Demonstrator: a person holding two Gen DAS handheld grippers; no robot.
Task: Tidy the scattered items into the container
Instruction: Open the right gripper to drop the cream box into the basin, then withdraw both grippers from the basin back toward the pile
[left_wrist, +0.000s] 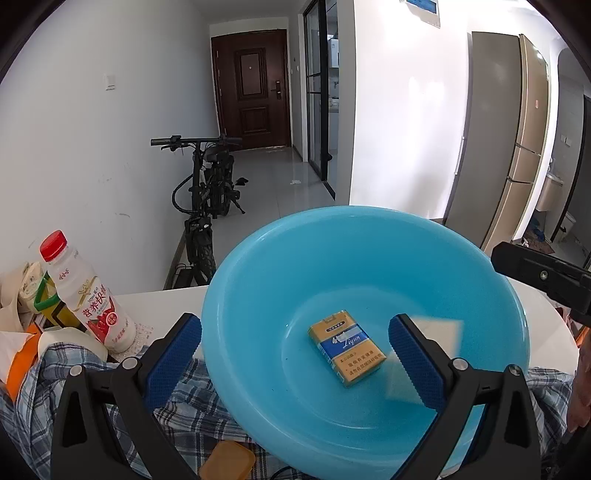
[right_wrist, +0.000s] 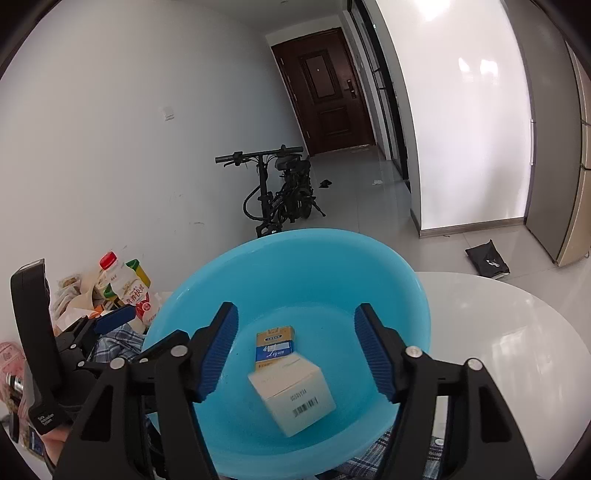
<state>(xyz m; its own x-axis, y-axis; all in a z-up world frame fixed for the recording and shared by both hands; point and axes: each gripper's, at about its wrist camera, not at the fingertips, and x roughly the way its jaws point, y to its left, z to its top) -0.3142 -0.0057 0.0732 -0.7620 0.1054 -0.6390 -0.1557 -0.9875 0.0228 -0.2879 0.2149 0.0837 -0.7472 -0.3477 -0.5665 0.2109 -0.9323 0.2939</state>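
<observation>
A light blue plastic basin sits on a white table. A yellow and blue cigarette pack lies flat inside it. A blurred white carton with a barcode is in the basin between the open fingers of my right gripper, touching neither pad; I cannot tell if it rests or falls. My left gripper is open and empty over the basin's near rim. The right gripper's body shows at the right edge in the left view.
A red-capped drink bottle stands left of the basin among bags and a yellow carton. A plaid cloth lies under the basin's near side. An orange lid lies on the cloth. A bicycle stands beyond the table.
</observation>
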